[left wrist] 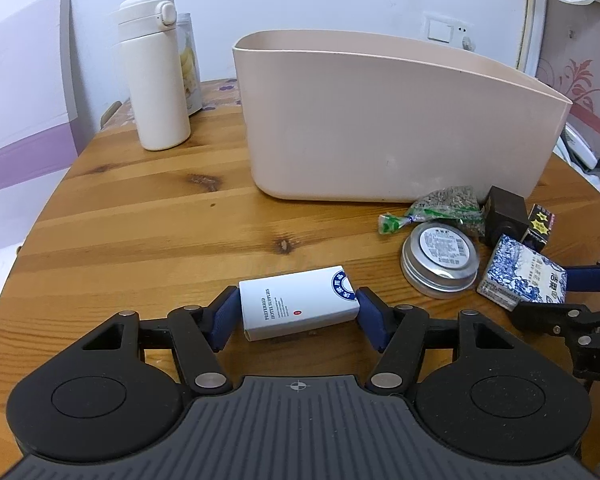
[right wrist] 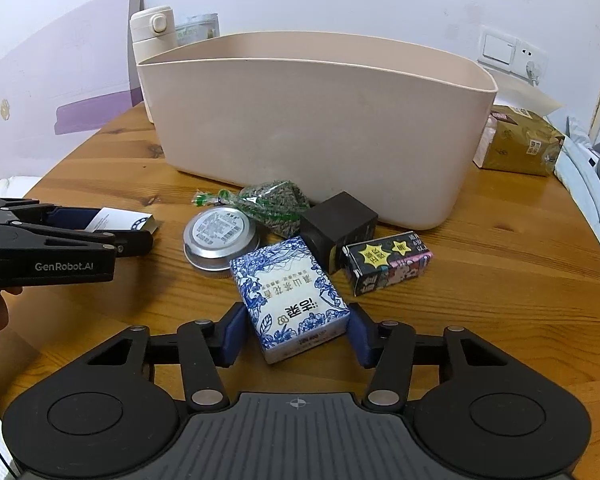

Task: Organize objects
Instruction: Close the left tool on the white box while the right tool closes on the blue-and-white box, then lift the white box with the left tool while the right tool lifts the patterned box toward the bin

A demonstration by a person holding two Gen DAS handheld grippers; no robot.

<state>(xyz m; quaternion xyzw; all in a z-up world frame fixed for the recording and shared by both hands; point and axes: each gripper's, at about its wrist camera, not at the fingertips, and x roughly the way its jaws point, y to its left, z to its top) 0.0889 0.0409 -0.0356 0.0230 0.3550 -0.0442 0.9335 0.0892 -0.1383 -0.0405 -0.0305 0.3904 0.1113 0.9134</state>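
Nearest the lens, the left gripper has its blue pads pressed on both short ends of the white box, which lies flat on the wooden table. Over on the other side, the right gripper is clamped on the blue-patterned box, pads on either flank, with that box's far end just beside the round tin and the dark cube. The beige bin stands open behind the pile, well within reach.

Now the risks. The patterned box sits skewed between the pads, so it could twist or slip on the lift. Dragging rather than lifting could shove the tin, the cube or the black star-marked carton. And the bin's front wall is tall: a low carry would clip the rim and knock either box loose.
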